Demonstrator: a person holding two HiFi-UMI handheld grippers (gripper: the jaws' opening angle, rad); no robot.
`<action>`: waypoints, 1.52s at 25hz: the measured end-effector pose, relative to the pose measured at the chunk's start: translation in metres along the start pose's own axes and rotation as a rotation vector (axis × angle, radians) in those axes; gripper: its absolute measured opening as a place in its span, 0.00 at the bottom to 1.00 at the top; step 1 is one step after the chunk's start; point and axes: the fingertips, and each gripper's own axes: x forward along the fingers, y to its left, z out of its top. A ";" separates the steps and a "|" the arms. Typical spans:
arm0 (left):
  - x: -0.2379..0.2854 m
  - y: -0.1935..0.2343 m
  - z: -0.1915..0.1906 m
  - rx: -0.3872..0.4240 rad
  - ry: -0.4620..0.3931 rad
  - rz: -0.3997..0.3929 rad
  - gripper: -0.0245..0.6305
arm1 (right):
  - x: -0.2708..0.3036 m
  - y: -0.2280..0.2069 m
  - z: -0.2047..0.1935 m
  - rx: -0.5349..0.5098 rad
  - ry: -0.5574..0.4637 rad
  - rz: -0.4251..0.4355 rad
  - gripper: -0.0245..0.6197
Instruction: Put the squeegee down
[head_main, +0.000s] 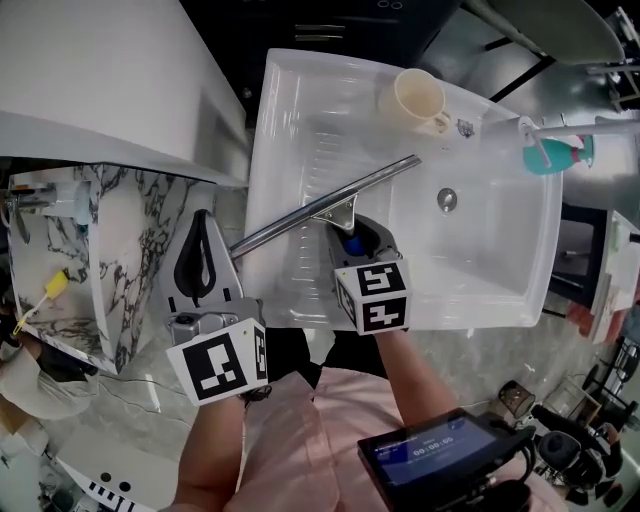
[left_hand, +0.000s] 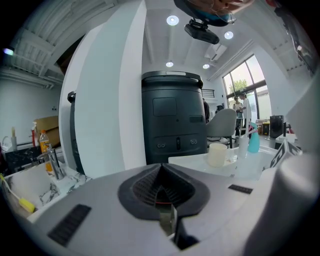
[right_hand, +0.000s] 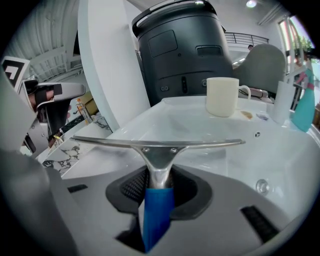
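Note:
The squeegee (head_main: 330, 205) has a long metal blade and a blue handle (right_hand: 156, 205). It hangs just over the left part of the white sink basin (head_main: 480, 250), its blade slanting from lower left to upper right. My right gripper (head_main: 352, 238) is shut on the blue handle, with the metal neck sticking out past the fingertips; in the right gripper view the blade (right_hand: 155, 144) lies level across the basin. My left gripper (head_main: 203, 222) is to the left of the sink, over the marble counter's edge. Its jaws (left_hand: 161, 167) are shut with nothing between them.
A cream cup (head_main: 420, 97) stands on the sink's far rim, with a teal spray bottle (head_main: 555, 152) at the right rim. The drain (head_main: 447, 198) is mid-basin. A marble counter (head_main: 110, 260) with a yellow brush (head_main: 55, 287) lies left. A dark grey bin (right_hand: 182, 55) stands beyond.

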 end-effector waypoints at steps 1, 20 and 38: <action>0.001 0.000 0.000 -0.001 0.001 0.000 0.05 | 0.001 0.000 0.000 0.000 0.008 -0.001 0.20; -0.009 -0.011 0.020 -0.018 -0.042 0.026 0.05 | -0.016 0.005 0.010 -0.059 0.024 0.062 0.35; -0.103 -0.063 0.171 0.003 -0.378 0.113 0.05 | -0.196 0.008 0.178 -0.233 -0.590 0.111 0.04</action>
